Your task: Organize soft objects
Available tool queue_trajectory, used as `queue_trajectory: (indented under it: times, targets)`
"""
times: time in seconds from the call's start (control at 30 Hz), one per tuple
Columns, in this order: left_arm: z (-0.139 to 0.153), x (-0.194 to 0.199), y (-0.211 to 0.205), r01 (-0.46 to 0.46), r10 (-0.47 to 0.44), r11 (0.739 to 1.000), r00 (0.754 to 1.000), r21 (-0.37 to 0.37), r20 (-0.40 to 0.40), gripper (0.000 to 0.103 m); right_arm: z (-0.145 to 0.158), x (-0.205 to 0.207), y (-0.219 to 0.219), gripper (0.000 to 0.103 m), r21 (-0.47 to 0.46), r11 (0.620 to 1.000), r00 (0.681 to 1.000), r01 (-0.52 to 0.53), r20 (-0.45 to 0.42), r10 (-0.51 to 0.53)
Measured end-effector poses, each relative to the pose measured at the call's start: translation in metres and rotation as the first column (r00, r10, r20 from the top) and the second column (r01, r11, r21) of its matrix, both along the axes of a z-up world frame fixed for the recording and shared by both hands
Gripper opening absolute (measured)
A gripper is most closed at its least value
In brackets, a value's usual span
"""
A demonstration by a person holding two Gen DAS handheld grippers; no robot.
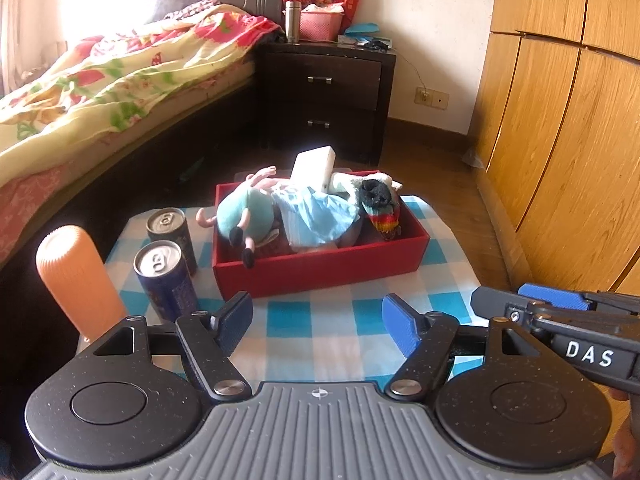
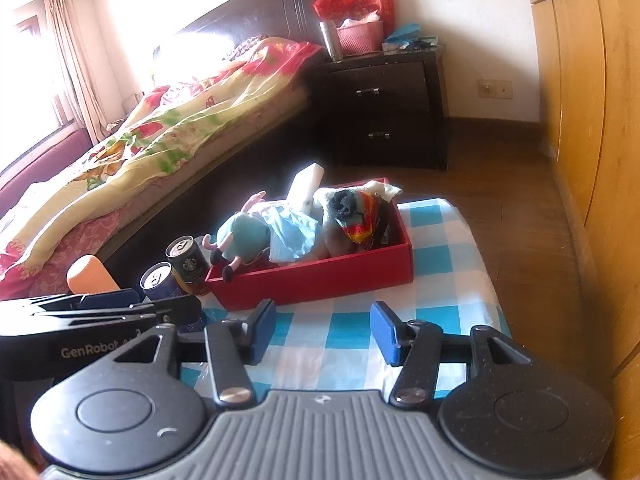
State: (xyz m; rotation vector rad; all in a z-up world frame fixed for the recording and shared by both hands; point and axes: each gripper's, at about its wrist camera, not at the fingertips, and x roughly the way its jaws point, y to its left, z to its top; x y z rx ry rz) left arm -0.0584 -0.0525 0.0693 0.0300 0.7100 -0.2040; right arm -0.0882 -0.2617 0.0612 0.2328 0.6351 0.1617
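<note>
I read this as nearly finished: plush toy (image 1: 246,210), blue cloth (image 1: 320,212) and striped sock (image 1: 386,216) all sit inside the red box (image 1: 320,270); my left tool (image 1: 316,320) and right tool (image 2: 324,330) are spread apart, empty

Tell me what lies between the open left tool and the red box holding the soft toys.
Only bare blue-and-white checked cloth lies between the left tool and the red rectangular box, as the left wrist view shows. The two drink cans stand off to the left.

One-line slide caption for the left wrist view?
Open left gripper faces red box of soft toys; two cans stand left.
</note>
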Motion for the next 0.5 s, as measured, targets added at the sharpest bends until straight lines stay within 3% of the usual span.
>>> queue_trajectory:
  times: [0.5]
  targets:
    - [-0.003, -0.012, 0.013, -0.030, 0.030, 0.998, 1.000, -0.058, -0.008, 0.076, 0.007, -0.013, 0.008, 0.031, -0.002, 1.000, 1.000, -0.005, 0.027, 0.005]
